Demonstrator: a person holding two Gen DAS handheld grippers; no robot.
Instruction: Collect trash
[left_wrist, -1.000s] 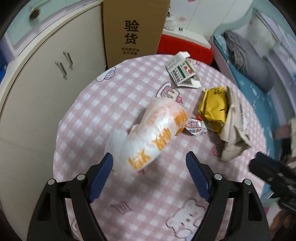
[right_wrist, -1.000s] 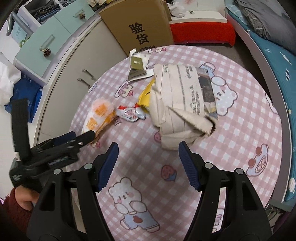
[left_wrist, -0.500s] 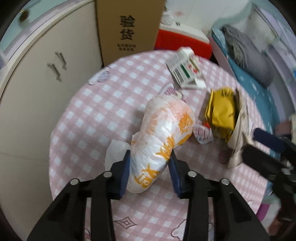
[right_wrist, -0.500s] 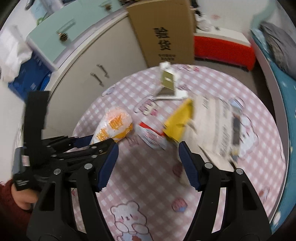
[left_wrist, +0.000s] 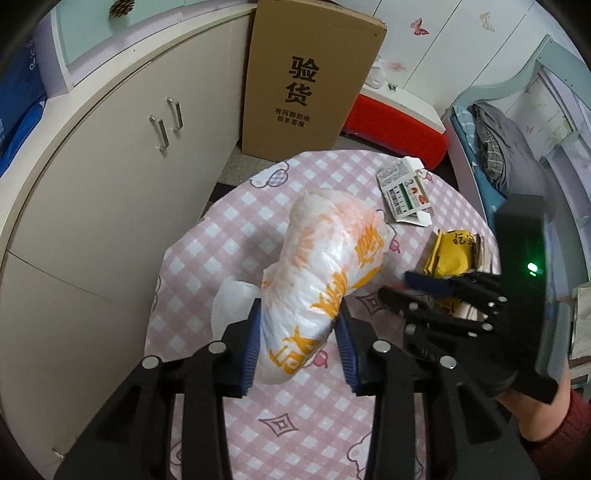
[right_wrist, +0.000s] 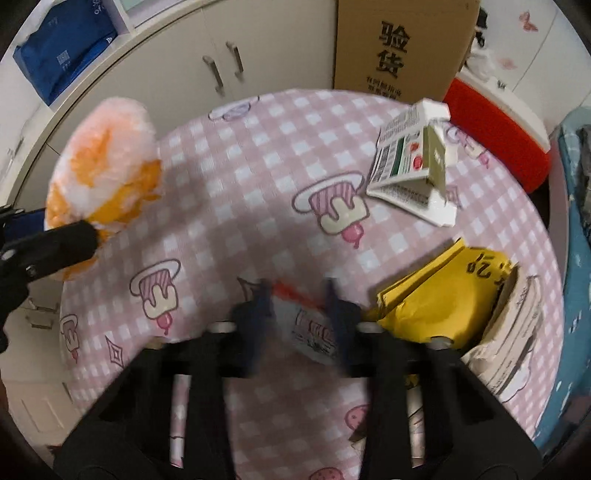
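Left tool (left_wrist: 299, 343) now pinches the white-and-orange bag (left_wrist: 325, 273), lifted above the bench (left_wrist: 192, 280), while the right tool (right_wrist: 297, 314) has dropped to clamp the small sachet (right_wrist: 314, 328) beside the yellow packet (right_wrist: 439, 299), carton (right_wrist: 410, 166) farther off.

Small wrapper (right_wrist: 312, 328): motion-blurred, print unreadable.
Right gripper (right_wrist: 297, 295): fingertips smeared by blur.
Newspaper (right_wrist: 517, 332): partly behind yellow packet (right_wrist: 443, 299).

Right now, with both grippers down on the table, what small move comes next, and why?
Probably lift the left gripper straight up: its fingers are shut on the orange-and-white bag. The right gripper straddles a small red-and-white wrapper beside the yellow packet, though blur hides whether it grips.
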